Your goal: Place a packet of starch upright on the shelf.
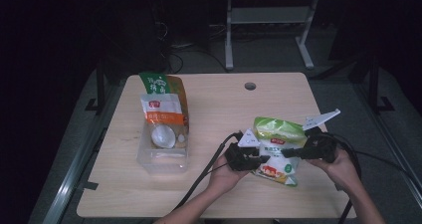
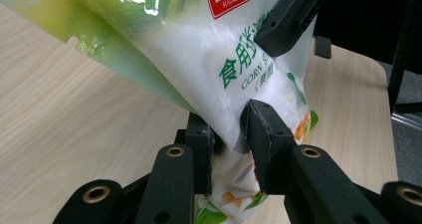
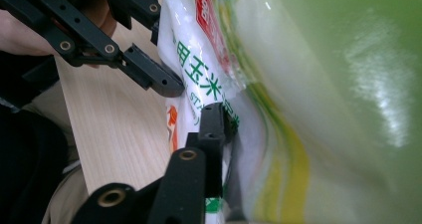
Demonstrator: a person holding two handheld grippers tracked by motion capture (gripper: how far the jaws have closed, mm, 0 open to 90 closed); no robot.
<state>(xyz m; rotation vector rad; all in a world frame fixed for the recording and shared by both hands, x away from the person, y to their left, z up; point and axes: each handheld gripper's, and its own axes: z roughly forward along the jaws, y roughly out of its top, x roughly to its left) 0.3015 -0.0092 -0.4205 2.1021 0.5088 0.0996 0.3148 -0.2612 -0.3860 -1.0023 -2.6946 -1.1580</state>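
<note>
A green and white corn starch bag [image 1: 278,134] is held between both grippers over the right half of the table [image 1: 224,104]. My left gripper [image 1: 259,159] is shut on the bag's lower edge. In the left gripper view its jaws [image 2: 230,134] pinch the clear white film of the bag [image 2: 199,59]. My right gripper [image 1: 292,153] grips the bag from the right side. In the right gripper view one jaw presses against the bag [image 3: 323,84] at the gripper [image 3: 229,129]; the other jaw is hidden behind the film. The left gripper [image 3: 164,82] shows there at upper left.
A clear plastic box [image 1: 164,159] stands on the left of the table, with a green and orange bag [image 1: 161,92] and a white pouch [image 1: 161,119] leaning in it. A cable hole [image 1: 250,86] lies near the far edge. Cables trail off the front.
</note>
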